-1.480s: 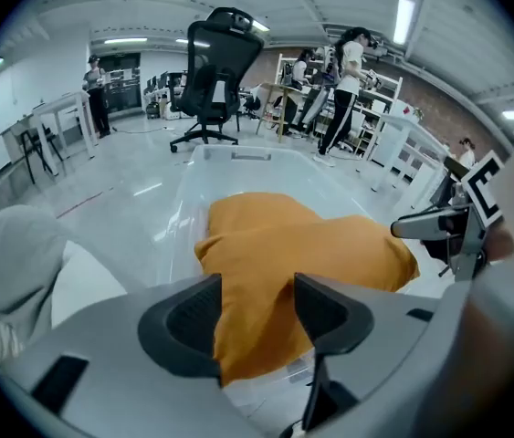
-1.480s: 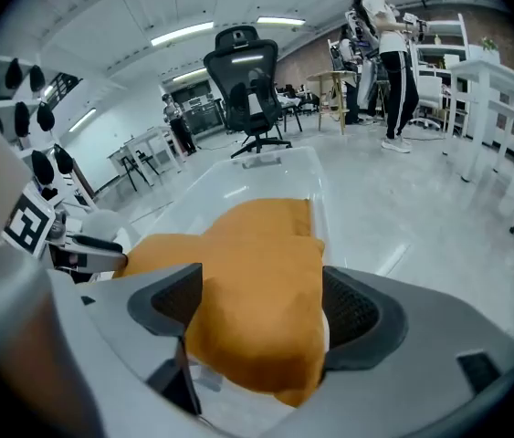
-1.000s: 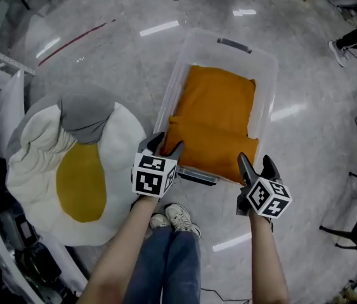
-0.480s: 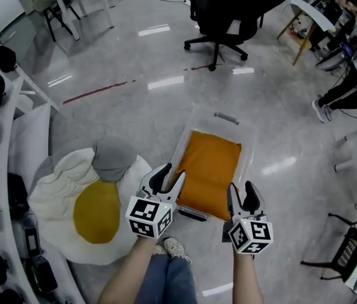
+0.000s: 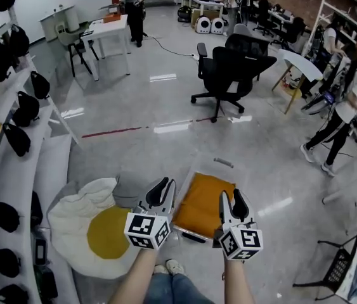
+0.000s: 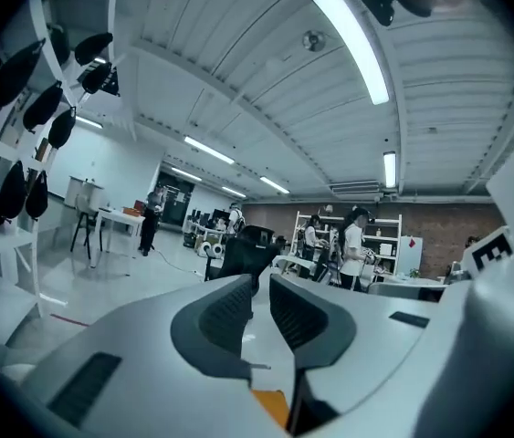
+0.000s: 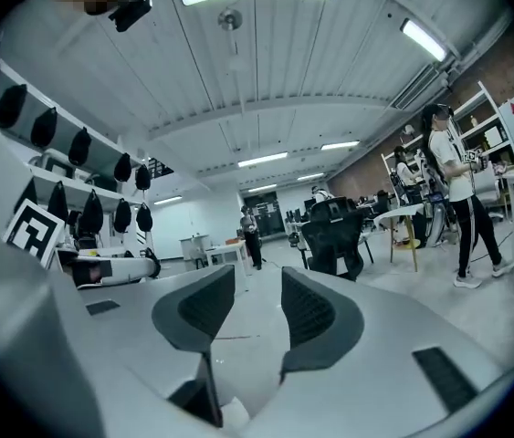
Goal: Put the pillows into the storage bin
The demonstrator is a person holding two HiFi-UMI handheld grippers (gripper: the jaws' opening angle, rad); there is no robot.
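Probably an office-lab — desks [image 5: 111,29], swivel chairs [image 5: 229,65], shelving [image 5: 19,176]

The glossy grey floor [image 5: 165,151] carries everything here, and ceiling lights glare off it in pale streaks. A clear storage bin [image 5: 219,165] stands on it. Just left of the bin lies a large white cushion with a yellow centre [image 5: 96,233], like a fried egg. A grey pillow [image 5: 127,189] sits at that cushion's upper edge, perhaps partly on it. Farther off, a thin red line [image 5: 111,132] crosses the floor, and a black office chair [image 5: 229,68] and a white table [image 5: 105,33] stand beyond it.
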